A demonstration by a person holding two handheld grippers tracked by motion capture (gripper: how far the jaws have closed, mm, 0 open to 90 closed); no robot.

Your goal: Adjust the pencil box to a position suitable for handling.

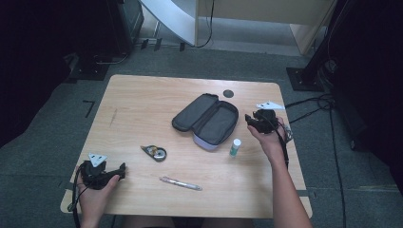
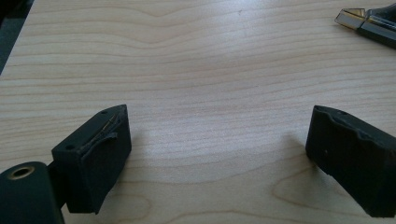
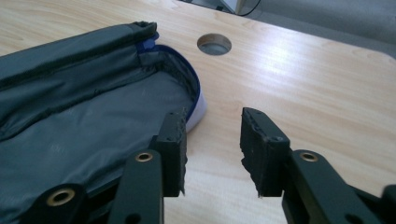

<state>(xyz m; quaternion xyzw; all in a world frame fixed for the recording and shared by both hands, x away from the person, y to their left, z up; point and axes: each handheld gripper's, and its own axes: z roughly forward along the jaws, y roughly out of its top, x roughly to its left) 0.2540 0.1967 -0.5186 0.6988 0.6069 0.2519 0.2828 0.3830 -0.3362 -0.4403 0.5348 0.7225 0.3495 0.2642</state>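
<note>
Here, right tool (image 3: pixel 212 140) beside case (image 1: pixel 209 121) rim

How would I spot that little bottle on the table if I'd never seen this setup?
Find the open dark pencil case in the middle of the wooden table. Just off its near right end stands the small bottle. It is the one upright item, green-bodied with a white cap, unlike the flat pen.

black two-jaw grippers (image 1: pixel 121 172), grey triangular plates
</note>
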